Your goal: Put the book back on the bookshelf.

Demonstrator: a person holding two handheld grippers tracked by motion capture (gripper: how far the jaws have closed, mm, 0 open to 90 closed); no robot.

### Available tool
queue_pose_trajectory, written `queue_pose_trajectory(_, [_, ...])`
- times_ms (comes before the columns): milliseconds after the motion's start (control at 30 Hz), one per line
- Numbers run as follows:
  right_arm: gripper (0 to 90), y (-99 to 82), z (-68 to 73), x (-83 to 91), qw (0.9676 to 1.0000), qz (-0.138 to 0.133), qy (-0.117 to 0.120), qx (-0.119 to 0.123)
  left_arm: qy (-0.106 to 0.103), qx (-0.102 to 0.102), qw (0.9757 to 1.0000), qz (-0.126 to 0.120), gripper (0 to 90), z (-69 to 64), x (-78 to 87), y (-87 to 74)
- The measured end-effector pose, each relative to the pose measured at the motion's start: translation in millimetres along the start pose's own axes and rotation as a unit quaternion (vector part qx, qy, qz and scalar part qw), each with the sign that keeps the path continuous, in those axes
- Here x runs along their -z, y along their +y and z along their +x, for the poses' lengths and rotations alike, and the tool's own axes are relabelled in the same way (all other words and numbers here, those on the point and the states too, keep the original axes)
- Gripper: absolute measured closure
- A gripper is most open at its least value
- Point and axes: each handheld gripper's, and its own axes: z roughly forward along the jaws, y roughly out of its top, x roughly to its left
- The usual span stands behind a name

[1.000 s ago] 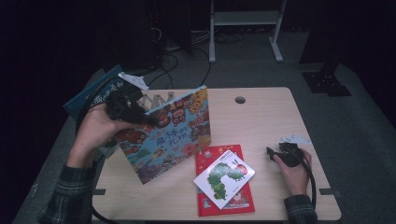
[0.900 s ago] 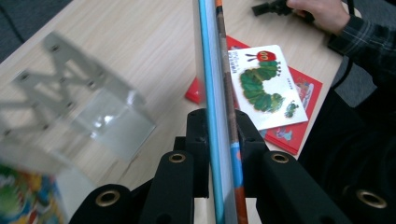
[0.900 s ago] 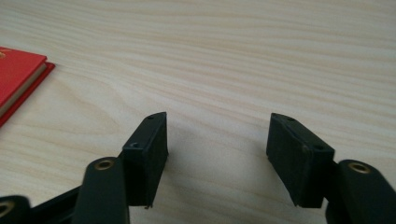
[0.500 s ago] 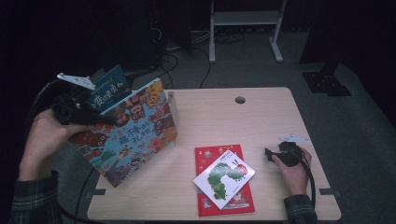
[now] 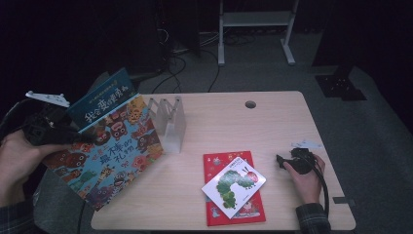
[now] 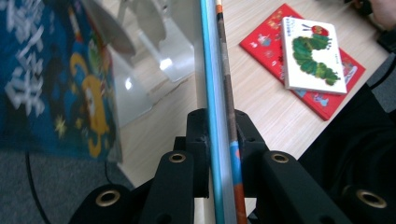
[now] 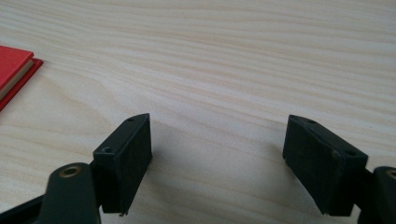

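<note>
My left gripper (image 5: 73, 138) is at the table's left edge, shut on the edge of a colourful monster picture book (image 5: 109, 156), which it holds tilted over that edge. In the left gripper view the book's edge (image 6: 223, 70) runs straight up between the closed jaws of the left gripper (image 6: 222, 126). A teal book (image 5: 102, 100) stands just behind it. A white caterpillar book (image 5: 234, 185) lies on a red book (image 5: 243, 207) at the front middle. My right gripper (image 5: 281, 161) rests on the table at the right, open; its jaws have just been opening, and nothing is between them (image 7: 217, 140).
A clear, ribbed book rack (image 5: 168, 122) stands on the wooden table (image 5: 272, 122) right of the held book. A cable hole (image 5: 250, 104) sits near the back edge. A metal stand and cables are on the floor behind the table. The red book's corner (image 7: 11, 70) lies left of the right gripper.
The left hand has carried the monster book leftward, away from the table's middle, uncovering the clear rack. The right hand has stayed in place.
</note>
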Motion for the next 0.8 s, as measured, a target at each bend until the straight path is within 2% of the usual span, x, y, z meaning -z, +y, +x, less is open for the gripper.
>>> queue_pose_trajectory(200, [22.5,0.0,-0.1,-0.1,1.0,0.0,0.0,0.001,0.018,0.024,0.9995,-0.003,79.5,11.1,0.6,-11.5])
queue_pose_trajectory(400, [22.4,0.0,-0.2,-0.1,1.0,0.0,0.0,0.0,0.033,0.038,0.9987,0.005,79.6,20.3,-1.6,-14.6])
queue_pose_trajectory(433, [22.5,0.1,-0.2,-0.1,1.0,0.0,0.0,0.001,0.036,0.048,0.9982,0.004,79.5,24.7,-2.8,-15.5])
queue_pose_trajectory(500, [22.5,0.0,-0.2,-0.1,1.0,0.0,0.0,0.001,0.038,0.053,0.9978,0.003,79.5,29.6,-3.6,-16.8])
queue_pose_trajectory(667, [22.4,0.0,-0.2,-0.2,1.0,0.0,0.0,0.0,0.051,0.067,0.9965,0.0,79.5,39.1,-10.3,-15.6])
queue_pose_trajectory(800, [22.4,0.1,-0.2,-0.1,1.0,0.0,0.0,0.0,0.065,0.072,0.9953,-0.003,79.5,44.2,-19.7,-8.9])
